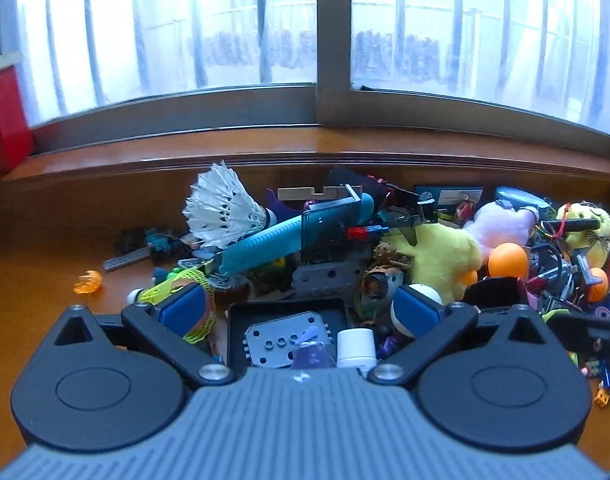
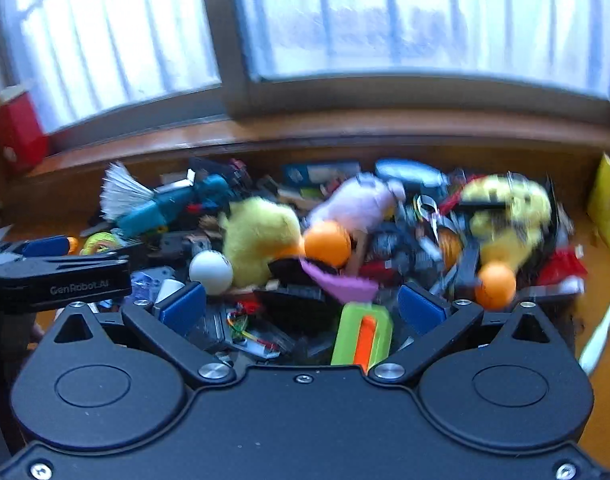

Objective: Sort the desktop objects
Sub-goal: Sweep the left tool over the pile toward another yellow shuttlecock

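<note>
Your left gripper (image 1: pixel 301 310) hangs wide open and empty over a black tray (image 1: pixel 241 320) and white cap (image 1: pixel 356 346) at the near edge of the pile; your right gripper (image 2: pixel 301 308), equally open and empty, has a green-and-orange cutter (image 2: pixel 363 334) between its fingers, long axis pointing away from you, so it is nearer that. Farther back, only the left view sharply shows the shuttlecock (image 1: pixel 221 210) and teal handle (image 1: pixel 265 246) lying crosswise; the right view is blurred but shows the pile's right side on the surface (image 2: pixel 593 280).
</note>
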